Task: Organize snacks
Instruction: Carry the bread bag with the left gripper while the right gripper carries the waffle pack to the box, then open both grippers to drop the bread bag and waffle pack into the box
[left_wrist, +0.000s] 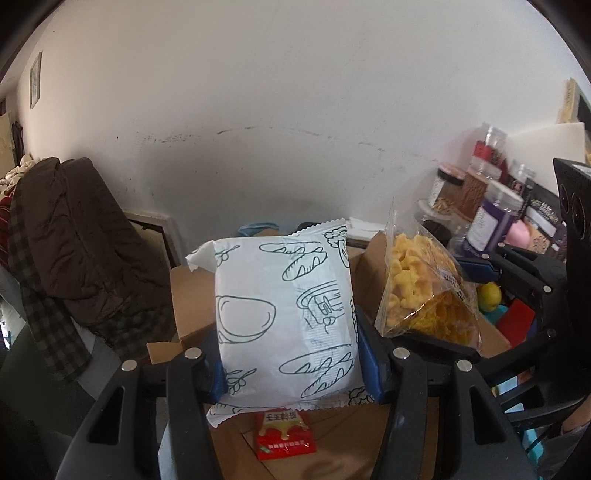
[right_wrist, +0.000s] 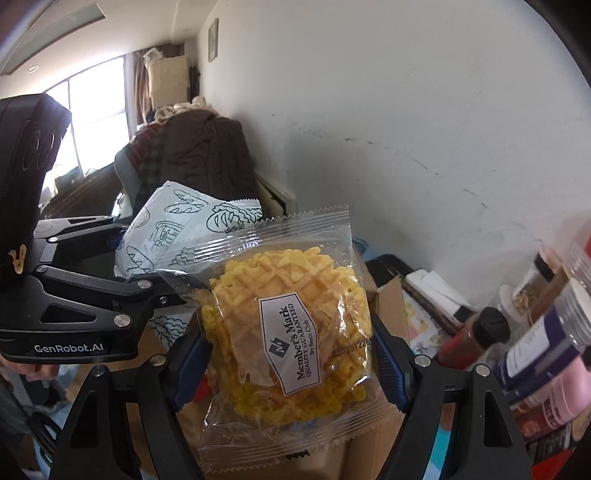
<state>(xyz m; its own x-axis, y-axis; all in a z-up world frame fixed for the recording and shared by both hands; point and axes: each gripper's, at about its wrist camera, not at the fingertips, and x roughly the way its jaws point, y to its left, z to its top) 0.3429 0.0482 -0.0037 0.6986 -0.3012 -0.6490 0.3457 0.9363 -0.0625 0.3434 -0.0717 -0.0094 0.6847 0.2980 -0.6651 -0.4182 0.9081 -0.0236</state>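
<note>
The white packet printed with green bread drawings (left_wrist: 284, 314) stands upright between the blue pads of the left gripper (left_wrist: 293, 358), which is clamped on its two sides; it is held in the air above an open cardboard box (left_wrist: 192, 295), and below its lower crimped edge a small red sachet (left_wrist: 285, 435) lies on brown cardboard. Just beside it, the clear packet of yellow waffle crisps (right_wrist: 291, 325), labelled Member's Mark, is gripped across its width by the right gripper (right_wrist: 291, 369), whose blue pads press into the film at either side; the packet tilts slightly and its upper seal rises free. From the left wrist view the waffle packet (left_wrist: 424, 291) hangs to the right of the white one, near it but whether touching cannot be told; from the right wrist view the white packet (right_wrist: 177, 229) sits behind and to the left, its corner overlapped by the clear film. Further out, jars and bottles (left_wrist: 495, 214) crowd the right side against the white wall (left_wrist: 295, 92); a dark brown jacket (left_wrist: 81, 236) is draped over a chair at the left; a bright window (right_wrist: 92, 107) shows far left in the right wrist view.
</note>
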